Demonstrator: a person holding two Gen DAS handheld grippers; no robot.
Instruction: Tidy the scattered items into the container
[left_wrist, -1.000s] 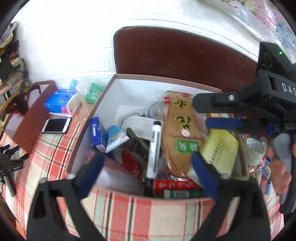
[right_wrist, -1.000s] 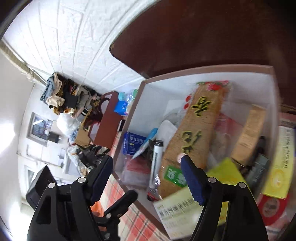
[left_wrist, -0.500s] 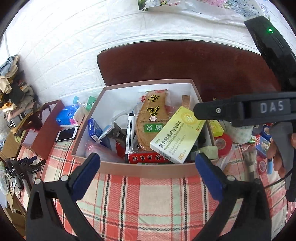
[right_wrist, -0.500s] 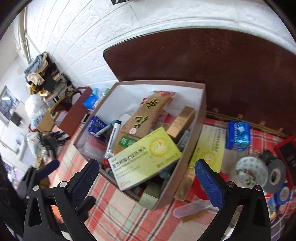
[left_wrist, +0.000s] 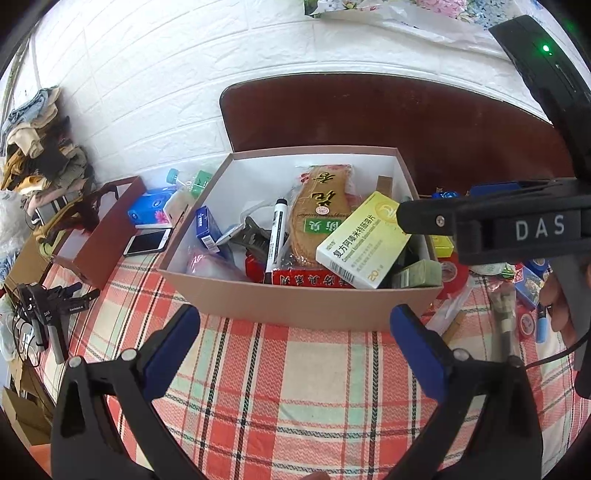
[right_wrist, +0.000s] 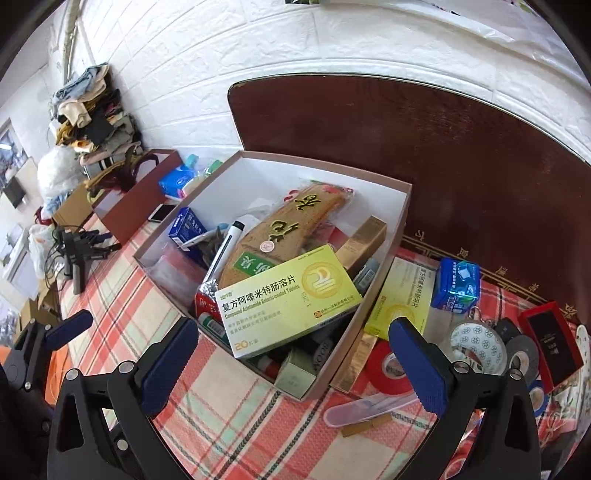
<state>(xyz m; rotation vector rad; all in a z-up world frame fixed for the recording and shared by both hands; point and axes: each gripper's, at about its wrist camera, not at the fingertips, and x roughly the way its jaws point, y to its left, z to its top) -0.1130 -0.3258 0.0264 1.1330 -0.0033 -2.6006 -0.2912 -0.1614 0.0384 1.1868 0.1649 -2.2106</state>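
A brown cardboard box (left_wrist: 295, 302) (right_wrist: 343, 354) stands on the plaid tablecloth, full of items. A yellow medicine box (left_wrist: 364, 240) (right_wrist: 288, 299) lies on top of the pile, beside a brown insole pack (left_wrist: 319, 218) and a black-capped marker (left_wrist: 275, 229). My left gripper (left_wrist: 295, 350) is open and empty in front of the box. My right gripper (right_wrist: 291, 354) is open and empty, above the box's near right corner; its body (left_wrist: 517, 229) shows at the right of the left wrist view.
Right of the box lie a second yellow box (right_wrist: 402, 295), a blue packet (right_wrist: 456, 286), red tape (right_wrist: 384, 365), grey tape (right_wrist: 522, 354), a patterned round tin (right_wrist: 478, 345) and a clear tube (right_wrist: 369, 404). A phone (left_wrist: 147, 242) and box lid (left_wrist: 99, 236) sit at left.
The yellow medicine box left my right gripper and now lies in the box. Both grippers pulled back from the box toward the near table edge.
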